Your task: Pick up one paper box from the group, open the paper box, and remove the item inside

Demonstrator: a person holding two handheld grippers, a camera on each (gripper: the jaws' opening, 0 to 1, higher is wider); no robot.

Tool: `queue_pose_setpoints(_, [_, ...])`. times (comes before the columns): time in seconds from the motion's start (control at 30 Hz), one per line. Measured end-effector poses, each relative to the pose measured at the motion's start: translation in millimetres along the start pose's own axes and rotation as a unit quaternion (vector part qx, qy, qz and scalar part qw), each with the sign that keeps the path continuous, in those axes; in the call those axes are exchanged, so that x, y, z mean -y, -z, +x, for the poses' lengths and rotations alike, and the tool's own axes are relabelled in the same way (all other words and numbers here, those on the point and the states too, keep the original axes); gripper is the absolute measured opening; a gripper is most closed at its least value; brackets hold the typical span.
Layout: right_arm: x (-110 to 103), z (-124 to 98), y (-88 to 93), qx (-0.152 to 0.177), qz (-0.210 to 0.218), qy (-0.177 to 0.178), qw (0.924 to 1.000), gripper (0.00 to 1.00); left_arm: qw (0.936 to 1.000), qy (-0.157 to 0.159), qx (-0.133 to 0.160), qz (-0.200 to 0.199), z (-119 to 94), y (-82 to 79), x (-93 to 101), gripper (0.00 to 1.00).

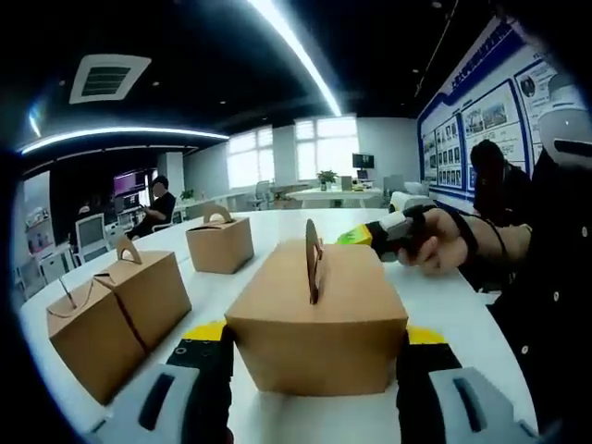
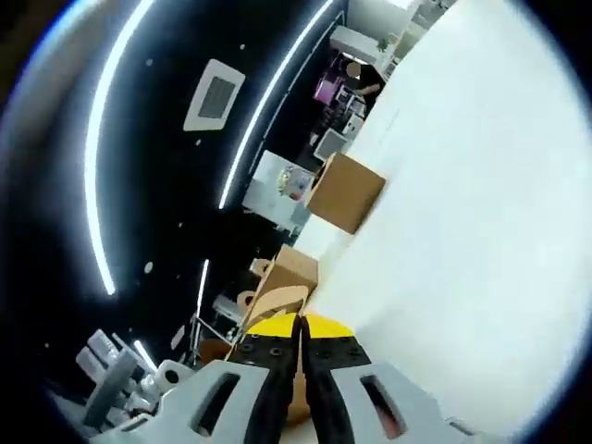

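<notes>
The white bench (image 1: 444, 305) carries three brown paper boxes: the nearest box (image 1: 316, 319) stands between the spread jaws of the left claw (image 1: 314, 379), which grasps its two sides, a second box (image 1: 118, 319) stands just left of that claw, and a third box (image 1: 220, 242) stands farther ahead. The right claw (image 2: 301, 388) is clenched on the thin cardboard handle (image 2: 277, 301) of the nearest box, and in the left gripper view a hand (image 1: 435, 242) holds it beyond that box.

Three brown paper boxes (image 1: 316, 319) (image 1: 118, 316) (image 1: 220, 242) on white table (image 1: 444, 301); two seated people (image 1: 155, 205) (image 1: 495, 176) in background
</notes>
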State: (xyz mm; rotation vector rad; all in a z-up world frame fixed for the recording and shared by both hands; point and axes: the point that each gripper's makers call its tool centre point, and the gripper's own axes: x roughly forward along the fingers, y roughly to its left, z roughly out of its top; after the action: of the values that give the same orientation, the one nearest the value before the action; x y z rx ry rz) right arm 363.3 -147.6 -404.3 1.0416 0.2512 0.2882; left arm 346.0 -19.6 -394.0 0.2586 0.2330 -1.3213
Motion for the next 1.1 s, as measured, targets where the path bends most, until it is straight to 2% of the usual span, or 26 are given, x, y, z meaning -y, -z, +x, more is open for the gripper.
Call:
queue_pose_setpoints(0.17, [8,0,14.8,-0.014,-0.008,0.015,0.9998,0.04,1.0,0.003,0.001,-0.001,0,-0.1,1.1,0.71])
queue_pose_setpoints(0.4, [3,1,28.2,-0.027,-0.044,0.027,0.9983,0.04,1.0,0.006,0.002,-0.002,1,0.0,2.0,0.71])
queue_pose_setpoints(0.57, [3,2,37.0,-0.049,-0.084,0.036,0.9946,0.04,1.0,0.007,0.004,-0.004,-4,3.1,-10.1,0.71])
queue_pose_setpoints(0.73, [2,3,39.7,-0.054,-0.103,0.04,0.9924,0.04,1.0,0.007,0.005,-0.004,-7,5.8,-17.9,0.71])
queue_pose_setpoints(0.8, [2,3,43.4,-0.064,-0.116,0.044,0.9902,0.04,0.9999,0.008,0.005,-0.004,-8,6.7,-20.9,0.71])
queue_pose_setpoints(0.87, [1,5,51.9,-0.082,-0.151,0.042,0.9842,0.05,0.9999,0.009,0.005,-0.004,-9,7.5,-23.4,0.71])
queue_pose_setpoints(0.9, [-2,6,53.4,-0.078,-0.152,0.042,0.9844,0.05,0.9999,0.009,0.005,-0.003,-8,7.0,-21.4,0.71])
queue_pose_setpoints(1.1, [3,-1,36.0,-0.051,-0.127,0.051,0.9893,0.05,0.9999,0.009,0.005,-0.004,-5,5.2,-12.3,0.71])
